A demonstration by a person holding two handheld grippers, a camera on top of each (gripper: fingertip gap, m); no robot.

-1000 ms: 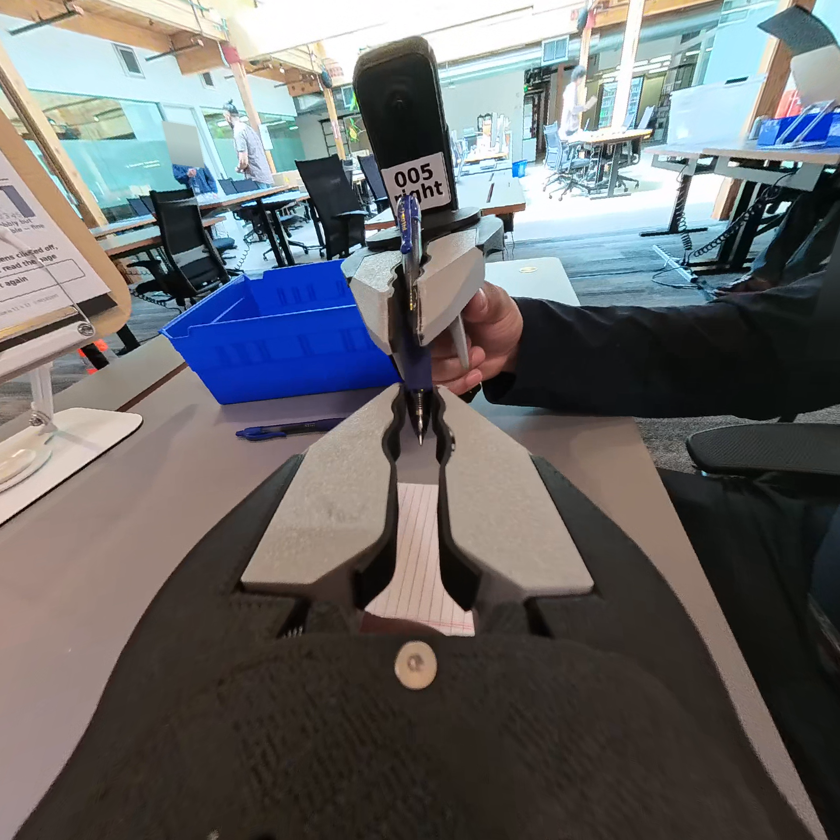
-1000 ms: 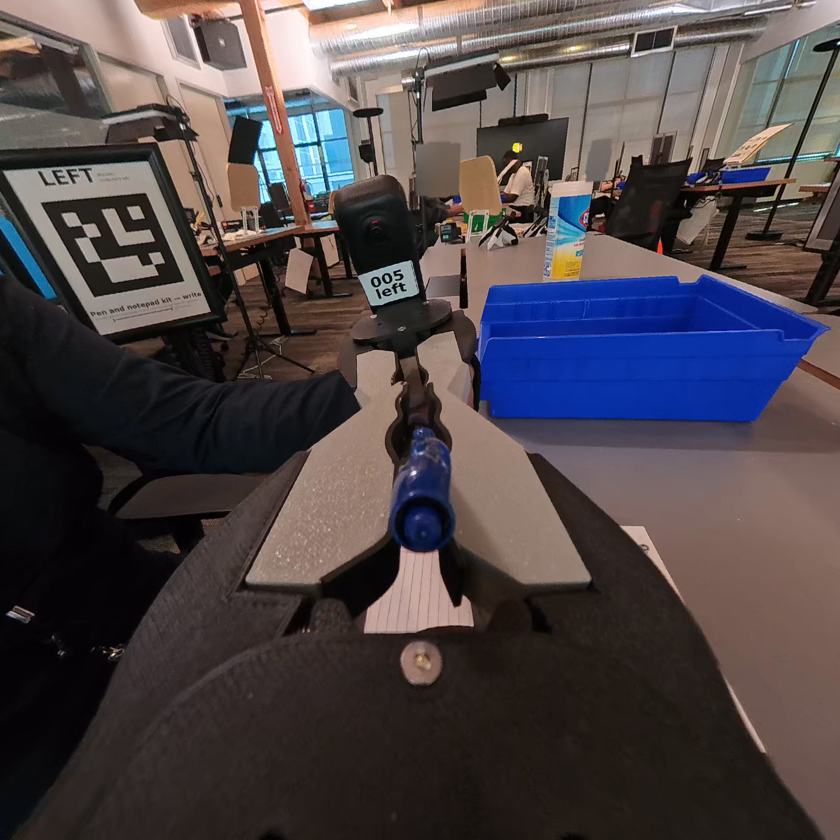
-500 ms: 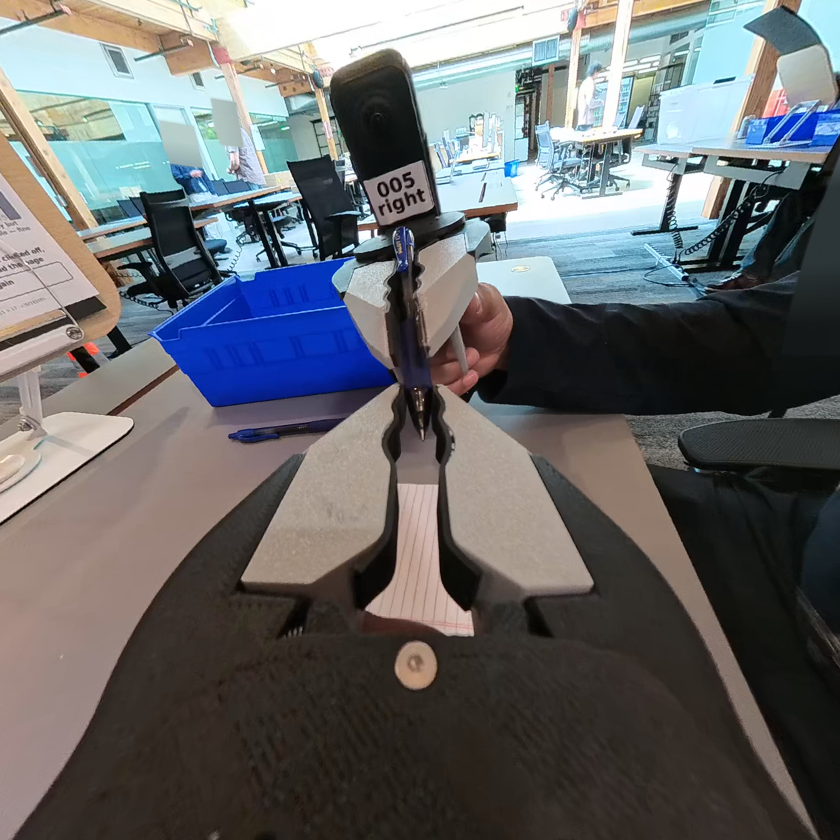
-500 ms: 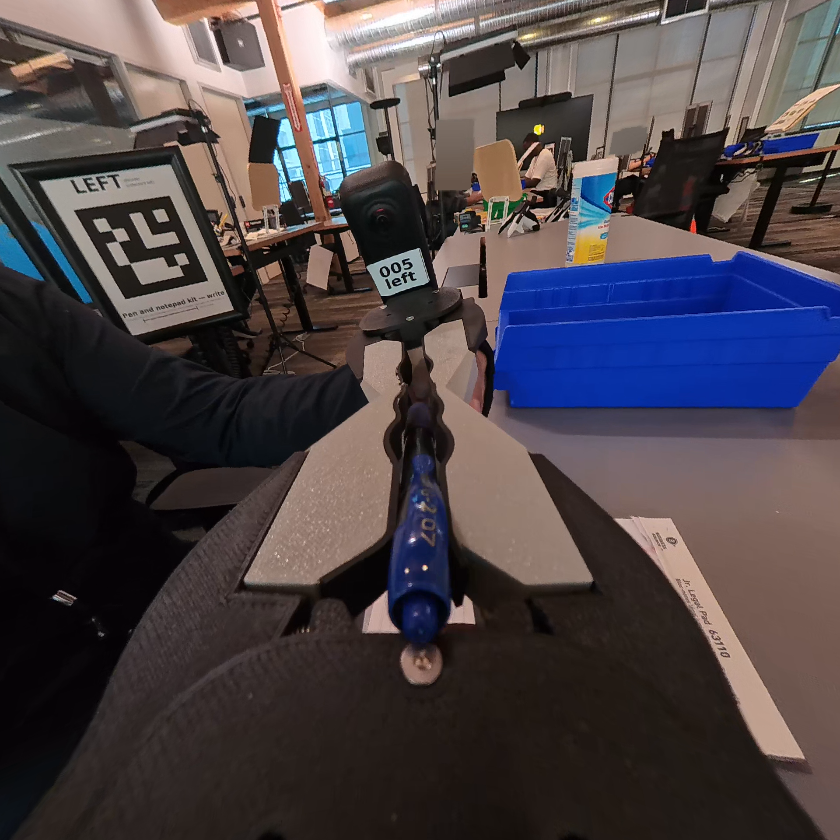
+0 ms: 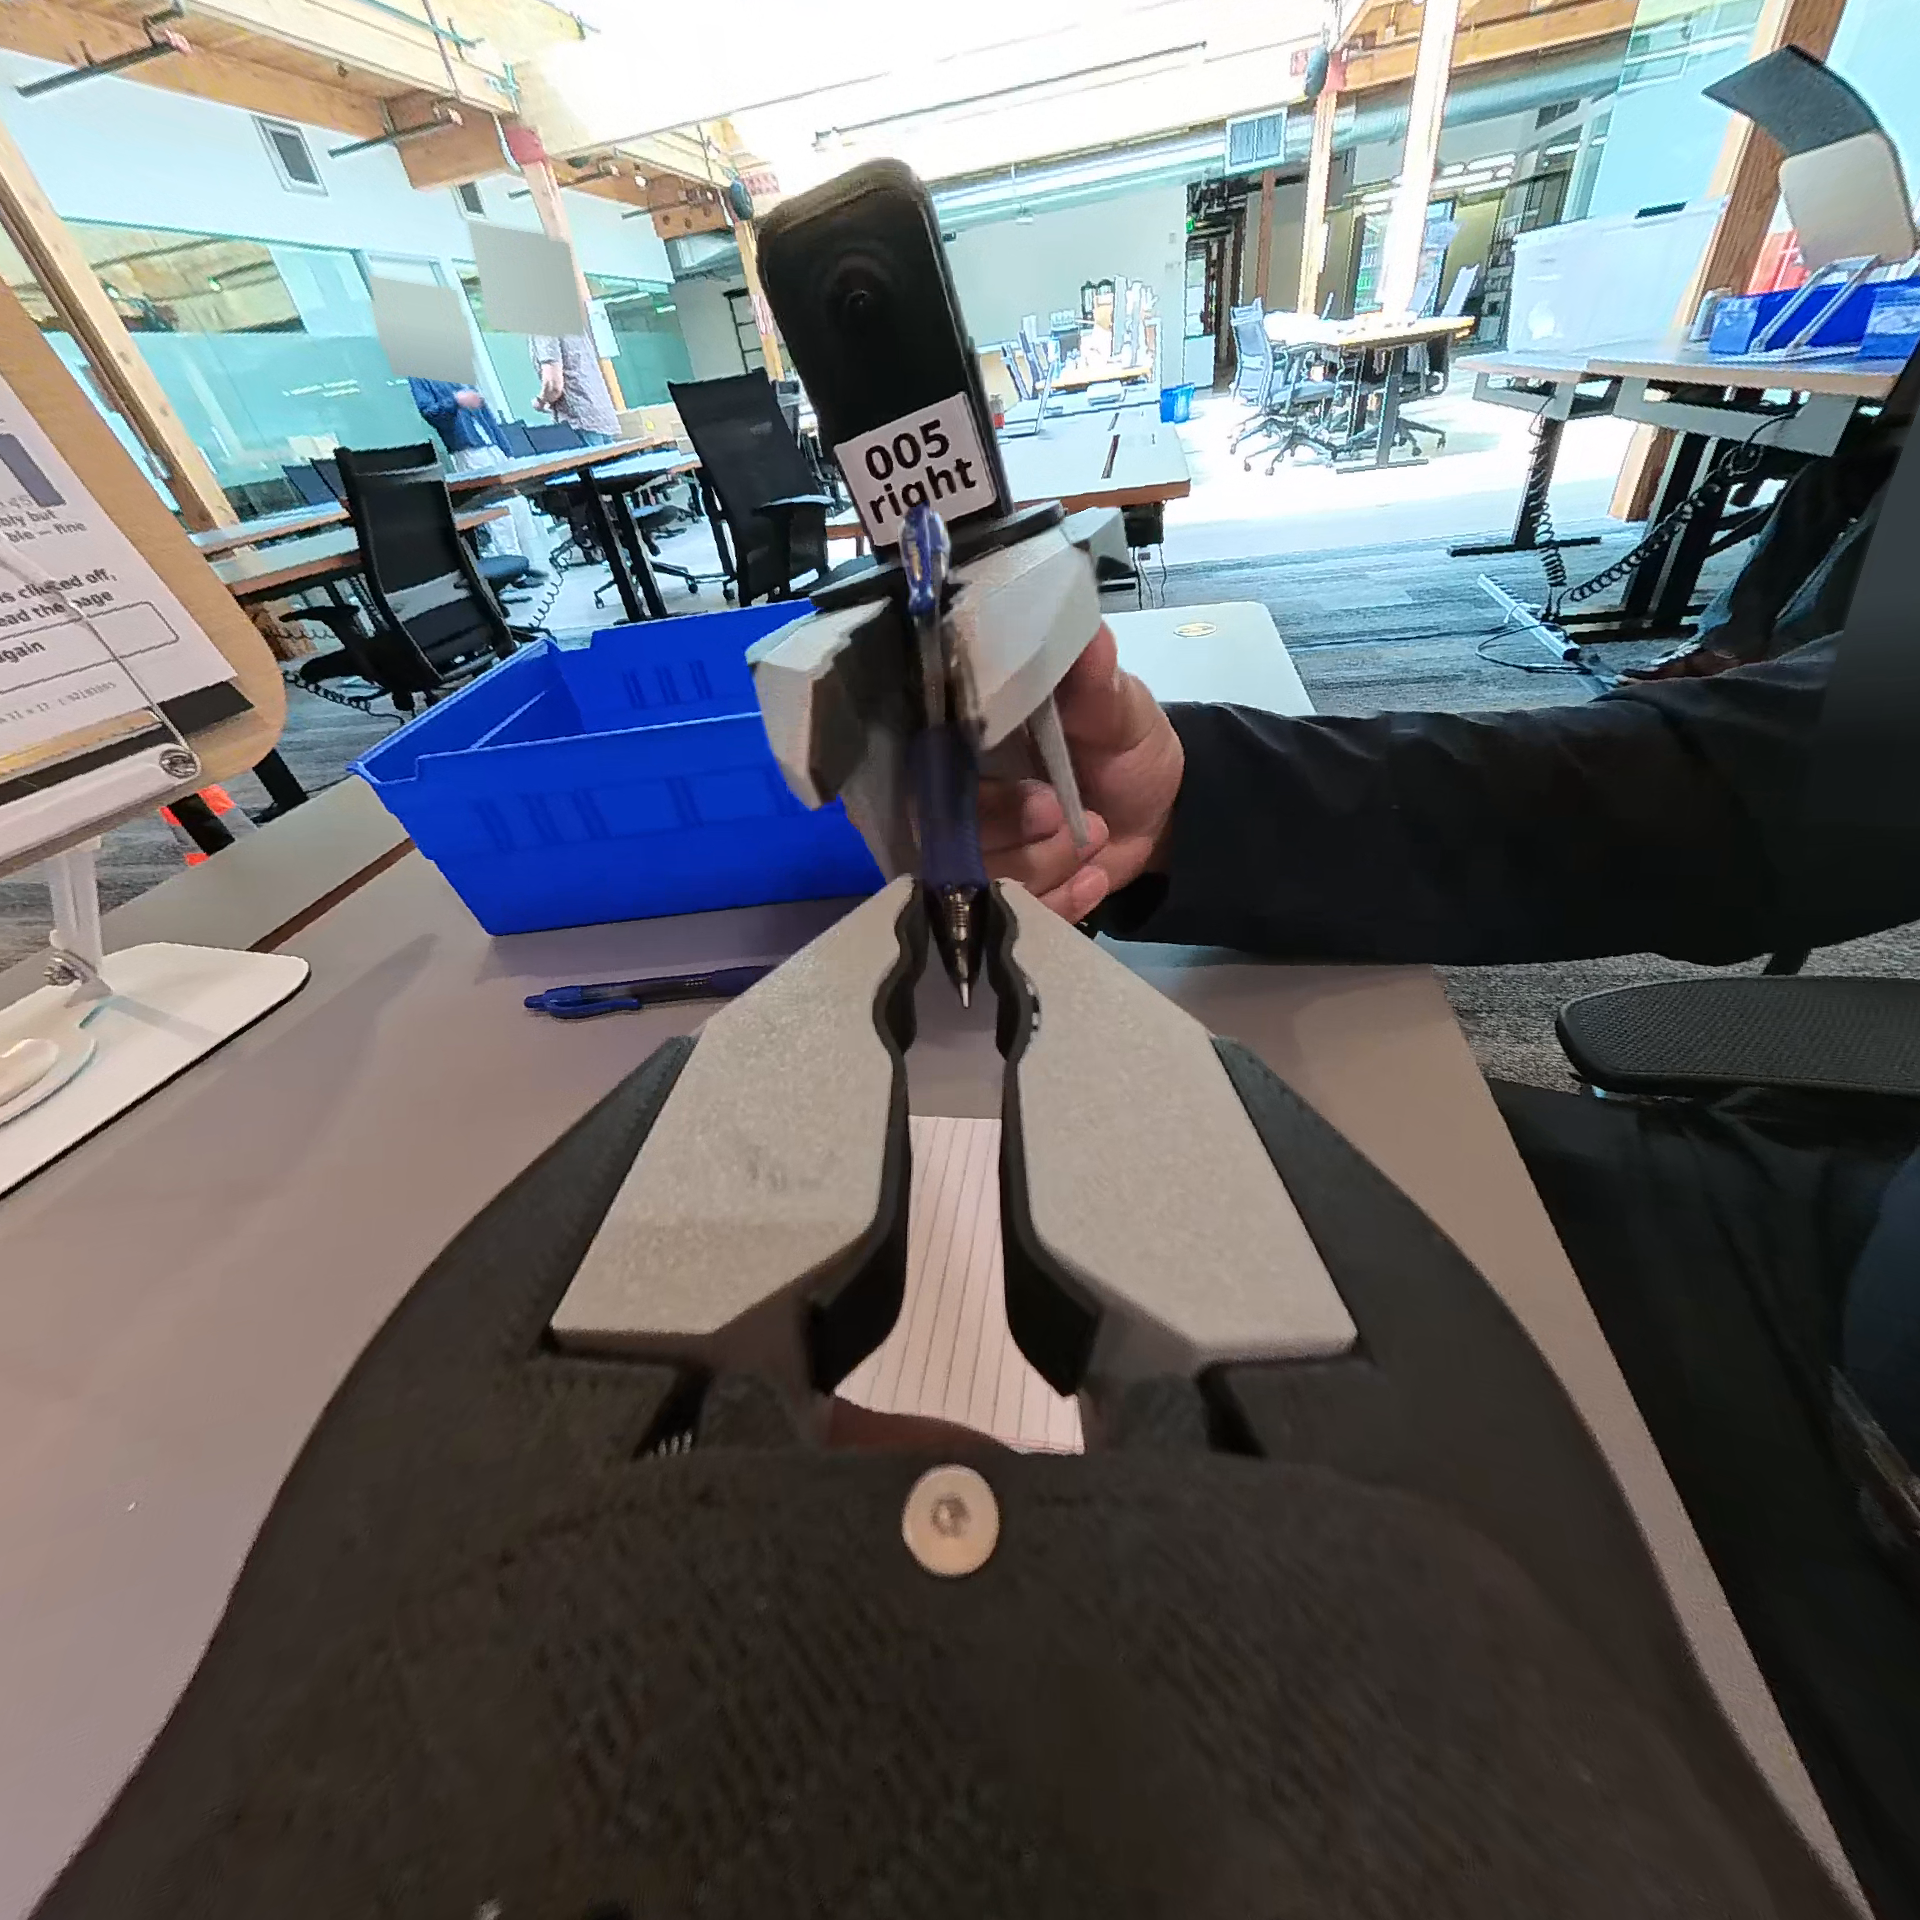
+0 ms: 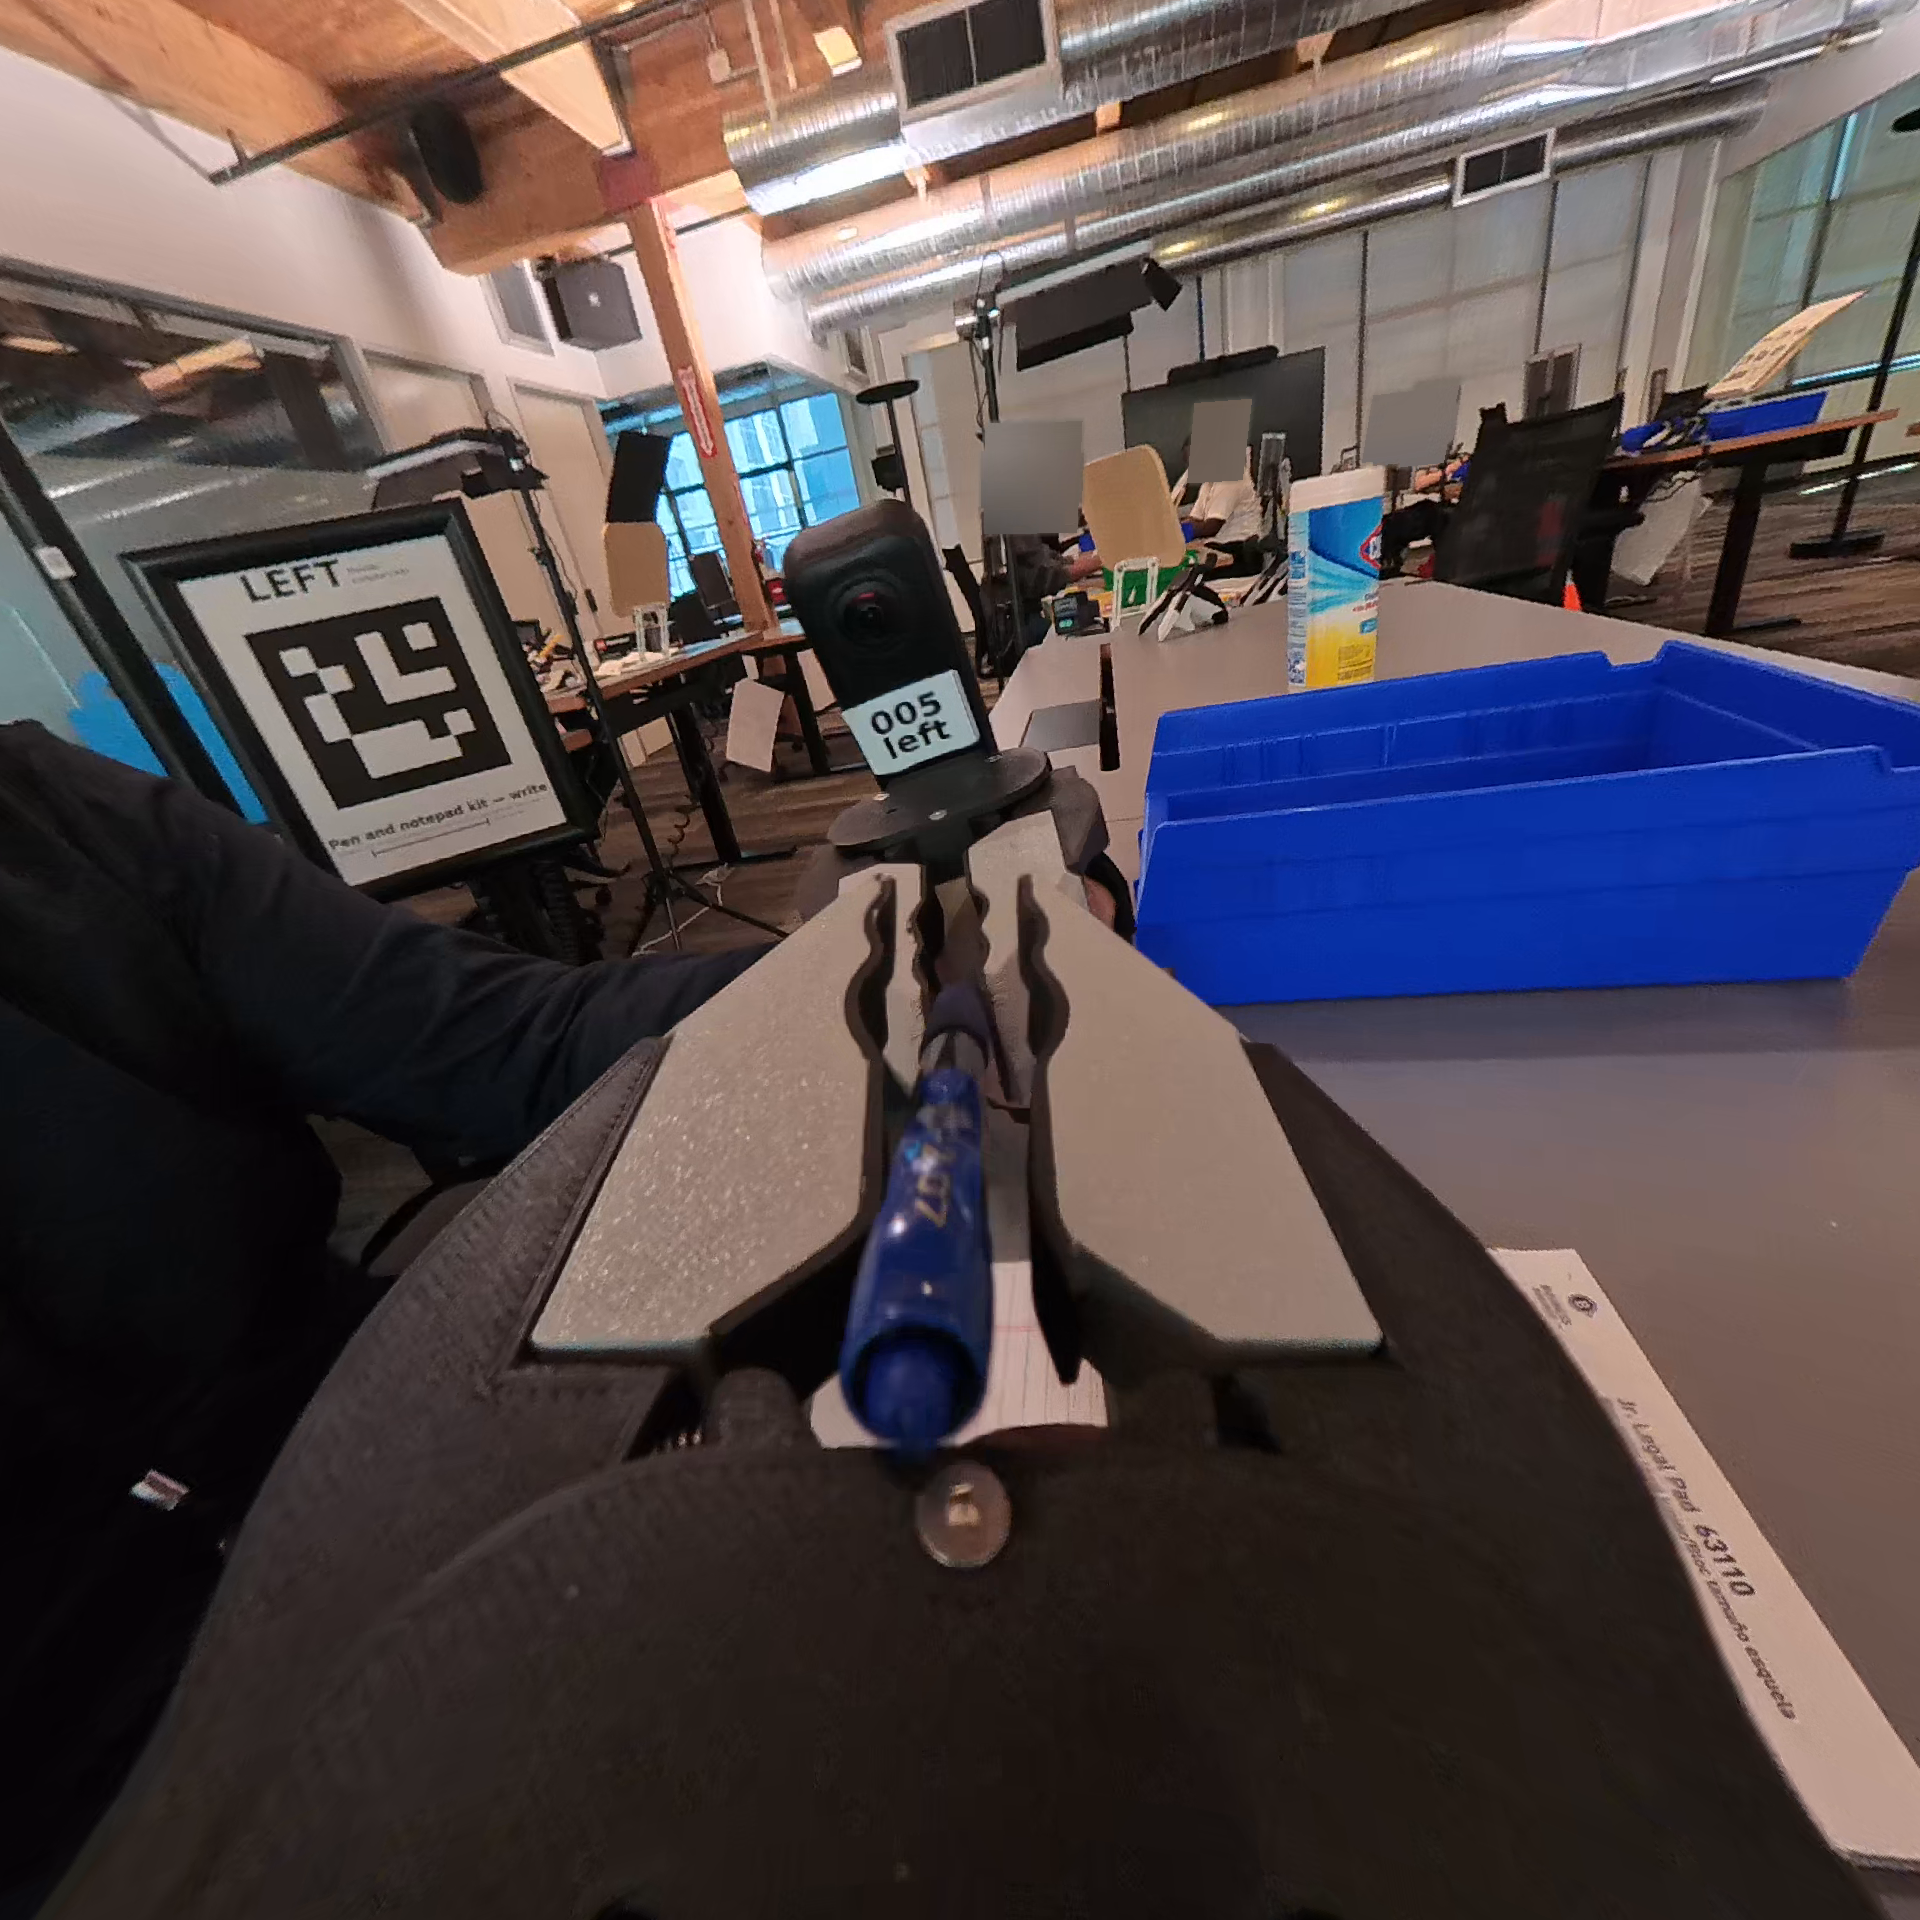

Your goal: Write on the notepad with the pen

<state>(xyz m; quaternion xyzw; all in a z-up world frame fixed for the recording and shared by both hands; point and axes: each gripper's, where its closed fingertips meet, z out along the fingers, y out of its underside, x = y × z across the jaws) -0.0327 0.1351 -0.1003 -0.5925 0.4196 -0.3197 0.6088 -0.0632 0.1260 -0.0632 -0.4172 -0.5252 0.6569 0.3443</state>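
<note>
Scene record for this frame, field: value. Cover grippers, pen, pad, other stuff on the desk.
right gripper: shut on pen
pen: blue, near upright, tip down, contact with paper not visible
left gripper: slightly open, empty, low over notepad
notepad: white lined, flat on desk, mostly hidden
spare pen: lying beside blue bin
blue bin: behind the grippers

The right gripper [image 6: 956,940] jaws have parted, perhaps loosening the pen [image 6: 920,1236].

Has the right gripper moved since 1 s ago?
Yes. In the left wrist view the right gripper tilted, top leaning left toward the blue bin; the blue pen stays clamped, tip down.
</note>
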